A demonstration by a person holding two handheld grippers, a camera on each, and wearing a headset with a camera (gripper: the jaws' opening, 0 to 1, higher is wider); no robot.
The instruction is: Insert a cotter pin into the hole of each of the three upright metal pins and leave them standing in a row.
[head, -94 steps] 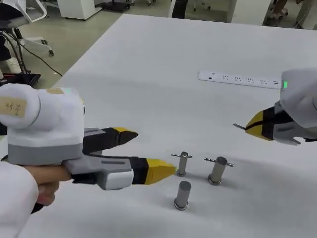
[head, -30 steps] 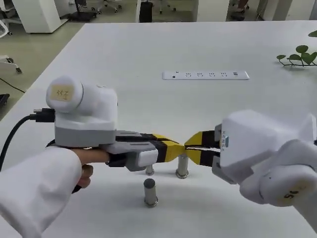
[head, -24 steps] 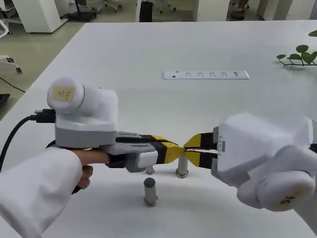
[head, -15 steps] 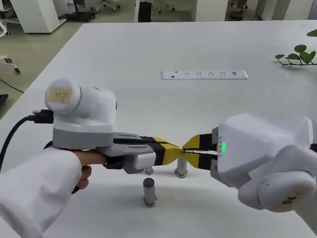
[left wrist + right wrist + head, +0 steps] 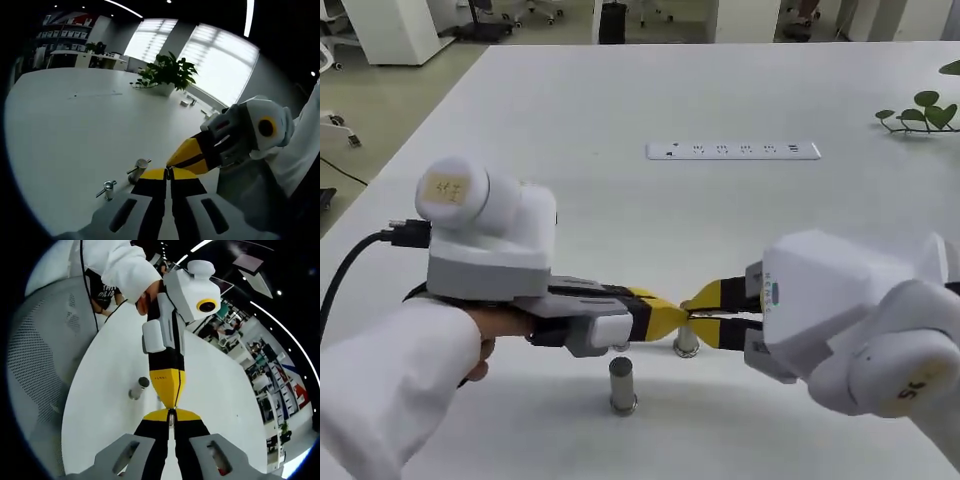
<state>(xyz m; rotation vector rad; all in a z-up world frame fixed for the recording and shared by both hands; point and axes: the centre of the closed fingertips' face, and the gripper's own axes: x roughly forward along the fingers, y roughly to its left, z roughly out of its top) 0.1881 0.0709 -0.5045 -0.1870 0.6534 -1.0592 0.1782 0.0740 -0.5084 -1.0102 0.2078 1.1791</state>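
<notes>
My left gripper (image 5: 672, 318) and right gripper (image 5: 698, 314) meet tip to tip just above the table, both shut. A thin cotter pin (image 5: 171, 418) sits at the joint between my right jaws, and the left gripper (image 5: 171, 402) pinches its other end. A bare metal pin (image 5: 622, 383) stands upright in front, below the left gripper, and shows as the bare pin (image 5: 138, 388) in the right gripper view. Behind it stand two pins with cotter pins through them (image 5: 140, 166) (image 5: 108, 188). In the head view the grippers hide their tops, leaving one base (image 5: 686, 346) in sight.
A white power strip (image 5: 733, 151) lies farther back on the white table (image 5: 570, 120). A leafy sprig (image 5: 918, 108) reaches in at the far right edge. A black cable (image 5: 350, 265) trails off the left gripper. A potted plant (image 5: 167, 75) stands at the table's far end.
Three seconds ago the grippers were apart and the left one was open; now they are tip to tip and shut. Over the last second the joined tips have sunk slightly toward the pins.
</notes>
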